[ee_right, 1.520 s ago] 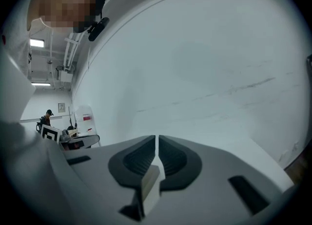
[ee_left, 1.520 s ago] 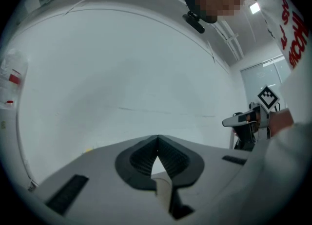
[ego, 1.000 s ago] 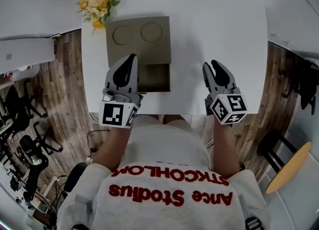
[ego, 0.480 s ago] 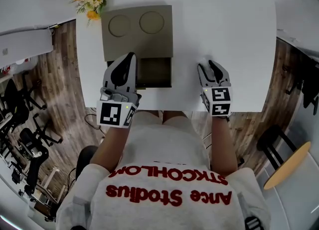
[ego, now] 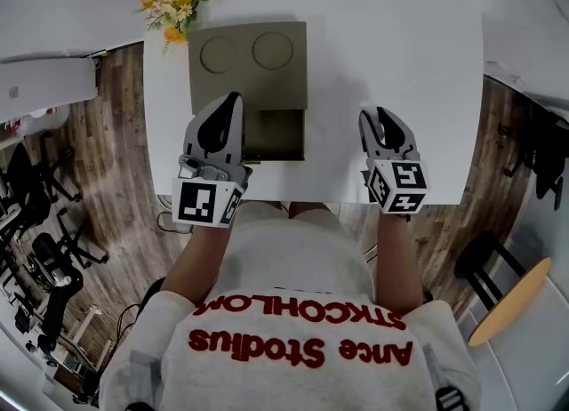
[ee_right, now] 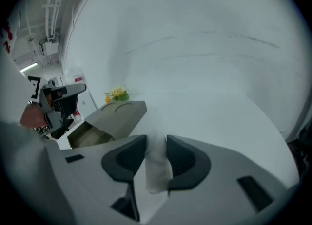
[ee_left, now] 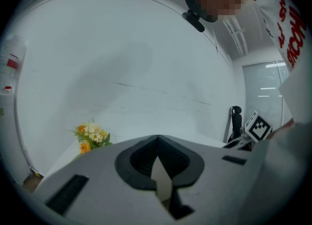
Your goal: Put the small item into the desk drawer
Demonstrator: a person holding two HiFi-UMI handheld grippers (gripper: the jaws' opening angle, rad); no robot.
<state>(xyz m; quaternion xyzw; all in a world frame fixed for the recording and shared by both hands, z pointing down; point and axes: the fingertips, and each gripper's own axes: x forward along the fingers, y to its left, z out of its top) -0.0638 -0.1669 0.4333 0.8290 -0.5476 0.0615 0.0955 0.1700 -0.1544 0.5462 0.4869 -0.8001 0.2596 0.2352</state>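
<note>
Currently my right claw (ee_right: 156, 142) is closing on the small white crumpled item (ee_right: 158, 175); my left claw (ee_left: 157, 142) is closed, empty. The olive-grey desk drawer (ego: 276, 133) stands open, awaiting it.

Table (ego: 391, 53) first: white, smooth, a soft sheen, no grain showing. The drawer box (ego: 249, 89) on it is olive-drab and dead matt; painted board or plastic, can't tell which. The floor (ego: 116, 133) is brown wood-look planking with a streaky grain. The left gripper (ego: 233, 105) is grey moulded plastic, matt, with darker, rubbery-looking pads (ee_left: 139, 163), faintly ribbed. The right gripper (ee_right: 156, 139) has the same finish, its jaws closing with a white wad (ee_right: 157, 170) between them, soft and crinkled like tissue paper. The marker cube (ego: 206, 203) has white faces, crisp black print, slight gloss. The shirt (ego: 293, 276) is grey knit cloth with flat red lettering.
</note>
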